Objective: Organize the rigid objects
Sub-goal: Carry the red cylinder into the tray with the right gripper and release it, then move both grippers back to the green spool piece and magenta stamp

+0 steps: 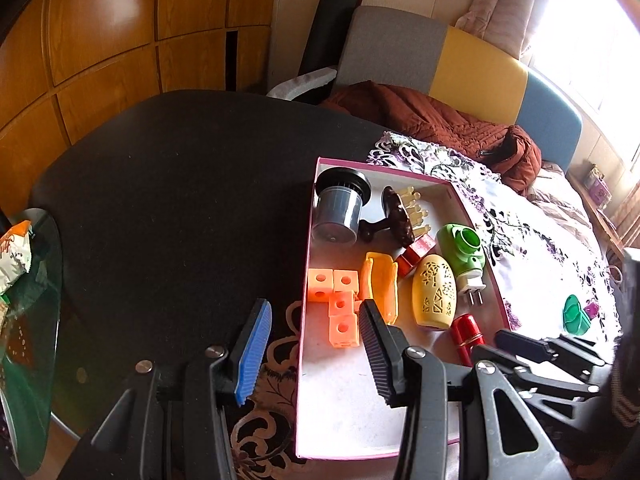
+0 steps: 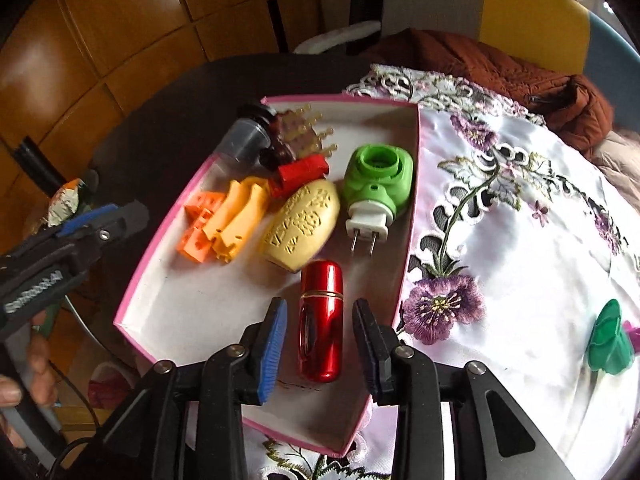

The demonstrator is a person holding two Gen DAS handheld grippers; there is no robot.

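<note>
Right gripper [image 2: 319, 336] sits at the bottom centre of its own view, jaws parted on either side of the red metal tube [image 2: 321, 322], with a clear gap between each pad and the tube, so nothing is gripped. That tube lies flat on the white floor of the pink-rimmed box [image 2: 408, 216]. Just above it in the frame lie the cream carved oval [image 2: 301, 225] and the green plug-in device [image 2: 378, 178], prongs pointing down the frame. Left of those, the yellow piece [image 2: 240, 216] and orange cubes [image 2: 198, 226] crowd together, and a dark capped jar [image 2: 246, 136] lies at the box's top corner. Over in the left wrist view, the left gripper [image 1: 314, 350] hangs spread and empty over the box's left wall. At far right a green clip [image 2: 610, 338] rests on the embroidered cloth [image 2: 520, 240].
</note>
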